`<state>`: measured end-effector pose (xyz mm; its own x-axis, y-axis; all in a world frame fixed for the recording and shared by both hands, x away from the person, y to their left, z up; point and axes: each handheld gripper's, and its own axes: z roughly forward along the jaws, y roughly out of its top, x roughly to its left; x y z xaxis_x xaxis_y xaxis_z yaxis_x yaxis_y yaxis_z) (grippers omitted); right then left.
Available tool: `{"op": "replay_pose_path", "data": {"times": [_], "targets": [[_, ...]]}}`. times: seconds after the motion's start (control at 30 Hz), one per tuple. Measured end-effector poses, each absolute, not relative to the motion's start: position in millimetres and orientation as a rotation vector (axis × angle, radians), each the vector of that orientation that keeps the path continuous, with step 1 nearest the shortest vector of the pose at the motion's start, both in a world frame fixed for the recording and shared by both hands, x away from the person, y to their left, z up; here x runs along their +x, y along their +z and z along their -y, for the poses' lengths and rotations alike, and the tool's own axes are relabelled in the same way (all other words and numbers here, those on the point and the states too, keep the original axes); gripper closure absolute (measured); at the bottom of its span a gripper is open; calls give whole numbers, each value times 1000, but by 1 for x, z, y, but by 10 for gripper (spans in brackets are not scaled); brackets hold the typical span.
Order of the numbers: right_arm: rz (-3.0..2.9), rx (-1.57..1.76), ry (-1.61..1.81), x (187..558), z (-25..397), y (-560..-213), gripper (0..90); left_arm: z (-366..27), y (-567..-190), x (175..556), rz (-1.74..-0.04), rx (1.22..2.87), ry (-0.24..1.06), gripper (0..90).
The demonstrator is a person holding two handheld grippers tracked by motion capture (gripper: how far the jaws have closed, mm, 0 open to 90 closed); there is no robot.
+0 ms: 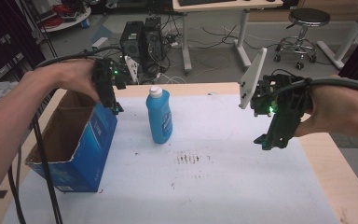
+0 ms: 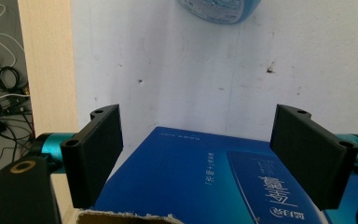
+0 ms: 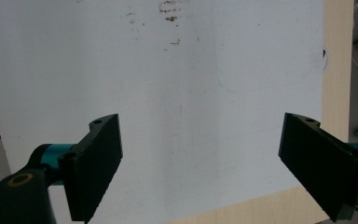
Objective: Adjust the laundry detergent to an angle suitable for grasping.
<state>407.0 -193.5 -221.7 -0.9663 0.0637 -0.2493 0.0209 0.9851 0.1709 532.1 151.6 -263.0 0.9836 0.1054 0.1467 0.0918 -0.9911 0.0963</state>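
Box (image 1: pixel 81 154) – blue, made of cardboard, top open and torn at the edge – sits at the left side of the white table (image 1: pixel 223 186). The left gripper (image 2: pixel 200 154) hangs right over its corner, jaws spread wide. A blue bottle (image 1: pixel 159 116) stands just beside it. The right gripper (image 3: pixel 200 163) hangs over bare table, jaws spread wide too.

The high view is a bit dim, and the room at the top of the frame is darker than the table. The white sheet (image 1: pixel 223 186) in the lower middle is the brightest part. A soft shadow lies just beside the blue bottle (image 1: pixel 159 116), on its right. Small green lights glow at the left and right of the frame. The picture is a little grainy. In the two gripper views the white sheet is bright and even, with faint grey shadows in the middle. The near black jaws look slightly soft.
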Motion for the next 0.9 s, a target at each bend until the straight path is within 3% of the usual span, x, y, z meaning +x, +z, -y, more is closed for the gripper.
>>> {"op": "replay_pose_path", "data": {"times": [0.9], "targets": [[-2875,38,264,404,197,-212,126,-145,-258,526,-205,3046,183,170]]}}
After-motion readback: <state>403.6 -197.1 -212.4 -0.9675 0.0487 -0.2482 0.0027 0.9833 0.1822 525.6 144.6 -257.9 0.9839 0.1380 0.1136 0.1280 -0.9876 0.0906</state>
